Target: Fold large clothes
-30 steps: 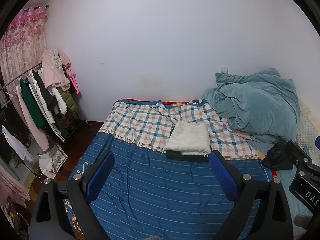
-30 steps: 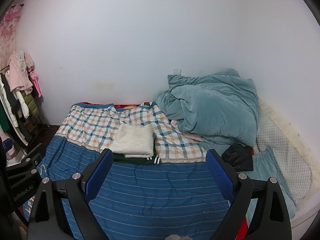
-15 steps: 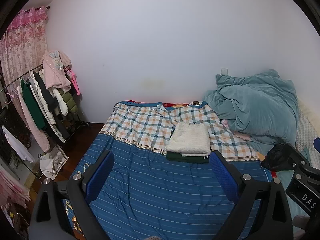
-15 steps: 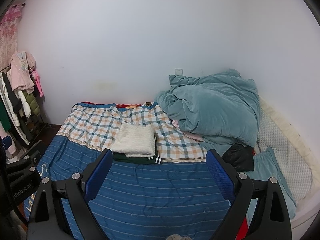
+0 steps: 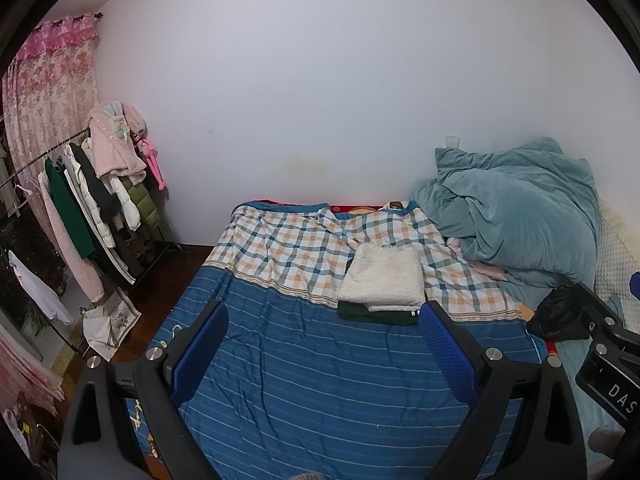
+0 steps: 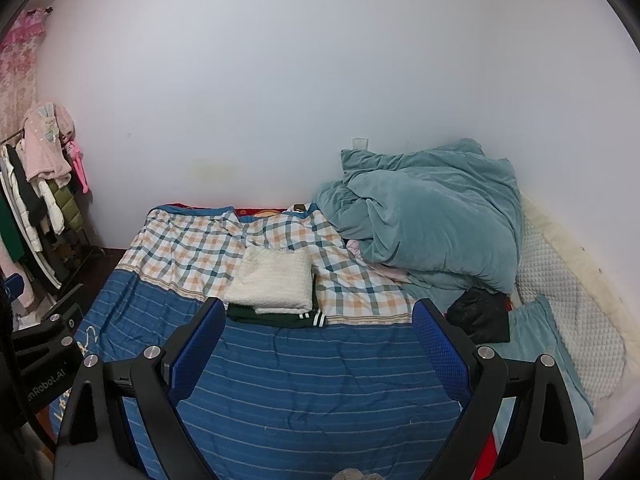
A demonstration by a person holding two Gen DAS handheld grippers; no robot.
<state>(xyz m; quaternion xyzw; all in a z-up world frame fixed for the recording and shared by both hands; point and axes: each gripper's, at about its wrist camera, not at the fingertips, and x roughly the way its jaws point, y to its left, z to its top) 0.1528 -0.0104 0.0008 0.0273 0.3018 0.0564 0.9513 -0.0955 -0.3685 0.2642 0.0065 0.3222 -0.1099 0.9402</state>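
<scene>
A folded cream fleece garment (image 5: 382, 278) lies on a folded dark green garment (image 5: 376, 314) in the middle of the bed, on the blue striped and checked cover (image 5: 320, 368). The same stack shows in the right wrist view, with the cream fleece (image 6: 272, 280) above the green garment (image 6: 280, 316). My left gripper (image 5: 322, 344) is open and empty, held above the near part of the bed. My right gripper (image 6: 318, 338) is open and empty beside it. Both are well short of the stack.
A crumpled teal duvet (image 5: 516, 216) fills the bed's far right, with a black bundle (image 6: 480, 314) and a teal pillow (image 6: 548, 360) near it. A clothes rack (image 5: 92, 200) with hanging coats stands at the left by a pink curtain (image 5: 44, 92). A white wall runs behind the bed.
Both views have shifted slightly, the scene sitting a little lower and farther away. The clothes stack has not moved. Both grippers stay open.
</scene>
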